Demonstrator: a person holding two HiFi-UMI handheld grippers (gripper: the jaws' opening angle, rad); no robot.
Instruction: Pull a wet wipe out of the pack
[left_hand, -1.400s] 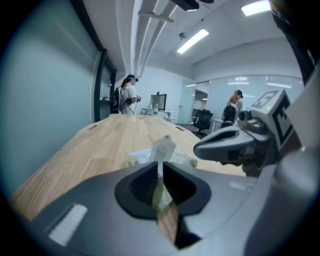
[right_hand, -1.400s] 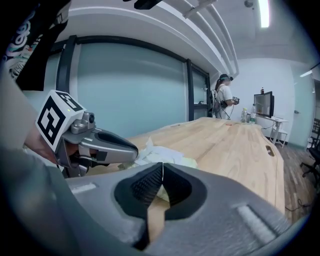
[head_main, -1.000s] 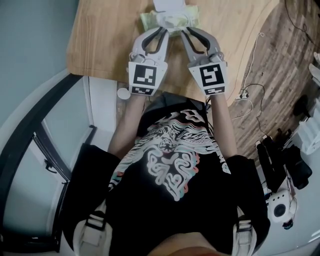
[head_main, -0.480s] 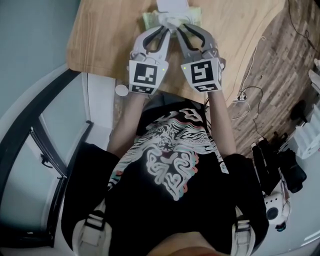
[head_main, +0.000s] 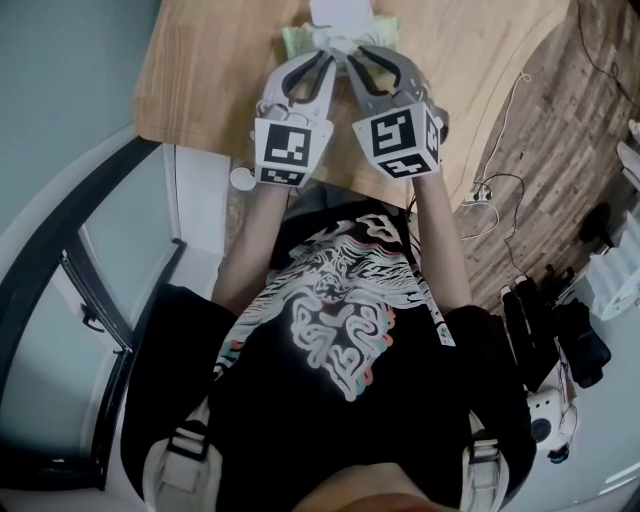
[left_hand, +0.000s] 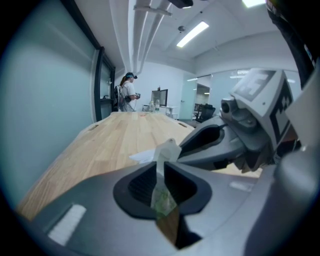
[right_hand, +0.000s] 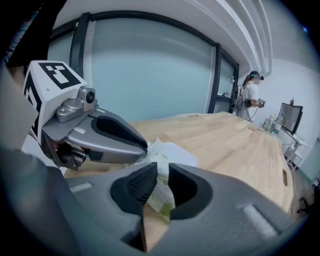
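Head view, two tools (head_main: 326, 62) (head_main: 352, 56), one pack (head_main: 293, 38)

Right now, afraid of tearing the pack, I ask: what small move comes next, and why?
Probably ease the left gripper away while the right gripper anchors the pack: left's jaws are shut on a thin pale strip, right's pinch its green film. I can't tell if the strip is the wipe.

Head view: pack (head_main: 292, 38) mostly hidden under left hand-held gripper (head_main: 326, 58) and right hand-held gripper (head_main: 353, 52); wipe (head_main: 340, 10) cut off by top edge.
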